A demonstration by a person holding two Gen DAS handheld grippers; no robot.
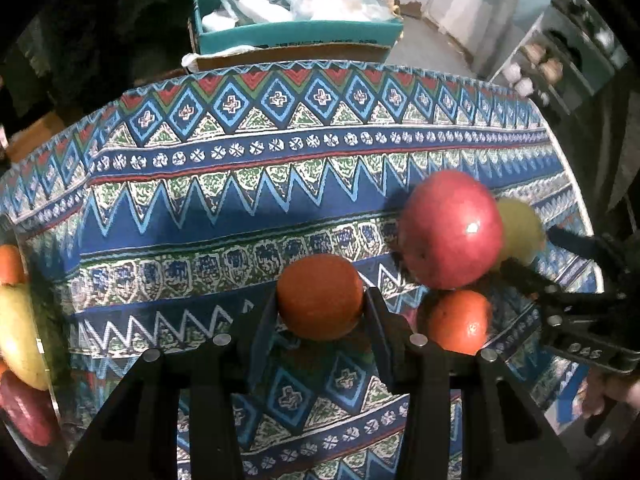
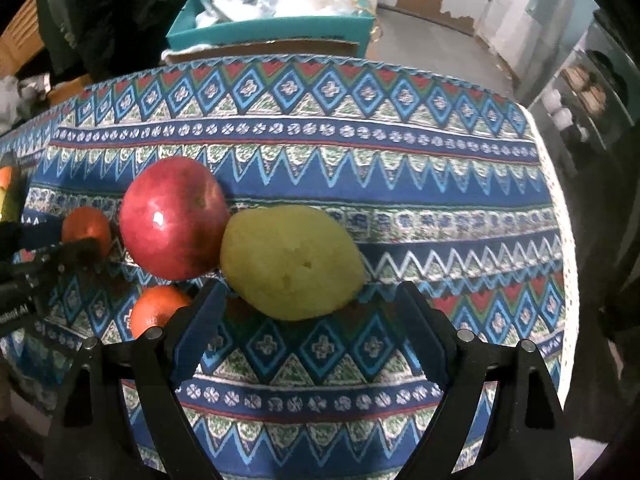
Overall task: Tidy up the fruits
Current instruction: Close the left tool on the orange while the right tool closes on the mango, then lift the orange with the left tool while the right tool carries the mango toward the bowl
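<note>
Left gripper (image 1: 322, 304) fingers clamp the orange (image 1: 320, 296) between them.

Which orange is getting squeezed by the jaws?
The orange clamped in the left gripper, with a finger pressing on each side. The other orange sits free on the cloth below the red apple.

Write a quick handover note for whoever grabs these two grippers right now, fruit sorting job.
Left gripper: shut on an orange.
Right gripper: open, poised at the lemon, not gripping it.
On the cloth: red apple, touching the lemon; a second orange in front of the apple.
Done: some fruit already sits at the left edge of the left view; what holds it is unclear.
Left: place the held orange, then lemon, apple, second orange.
</note>
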